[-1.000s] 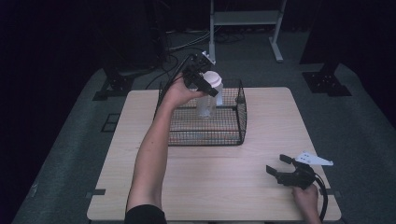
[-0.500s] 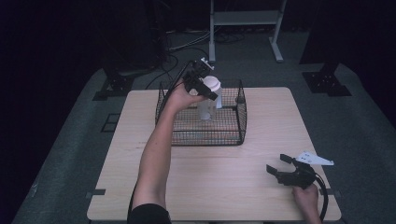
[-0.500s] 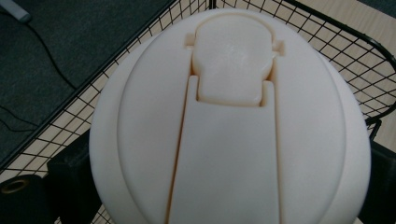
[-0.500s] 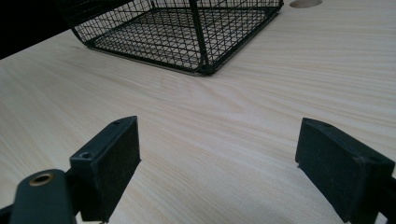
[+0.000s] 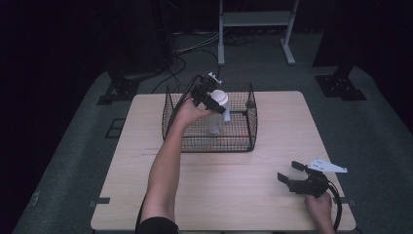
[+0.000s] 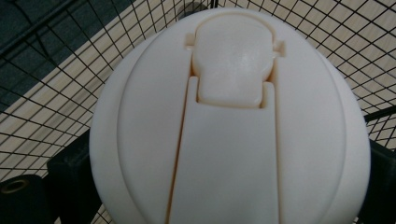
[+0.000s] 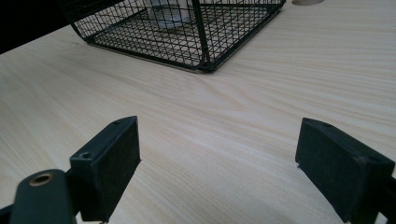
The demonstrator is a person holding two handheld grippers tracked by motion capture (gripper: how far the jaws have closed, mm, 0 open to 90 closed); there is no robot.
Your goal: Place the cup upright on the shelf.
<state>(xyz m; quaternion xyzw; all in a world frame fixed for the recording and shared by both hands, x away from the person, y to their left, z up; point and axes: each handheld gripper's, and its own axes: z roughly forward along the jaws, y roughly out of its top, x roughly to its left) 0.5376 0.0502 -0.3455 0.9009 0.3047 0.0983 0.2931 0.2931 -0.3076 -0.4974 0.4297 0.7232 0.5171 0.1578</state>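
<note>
Pale woodgrain table (image 5: 243,195); left tool (image 5: 208,97) grips smooth round-lidded bottle (image 5: 216,111).

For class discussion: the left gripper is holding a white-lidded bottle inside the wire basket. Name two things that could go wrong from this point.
1. The left gripper clamps only the rounded white lid of the bottle; it might slip out or tilt.
2. The bottle hangs inside the wire basket, near its back wall; it could knock the mesh and tip if released. The open right gripper rests far off, too distant to steady anything.

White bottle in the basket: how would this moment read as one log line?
left gripper: shut on white bottle | bottle: upright inside wire basket | right gripper: open, low over table
</note>
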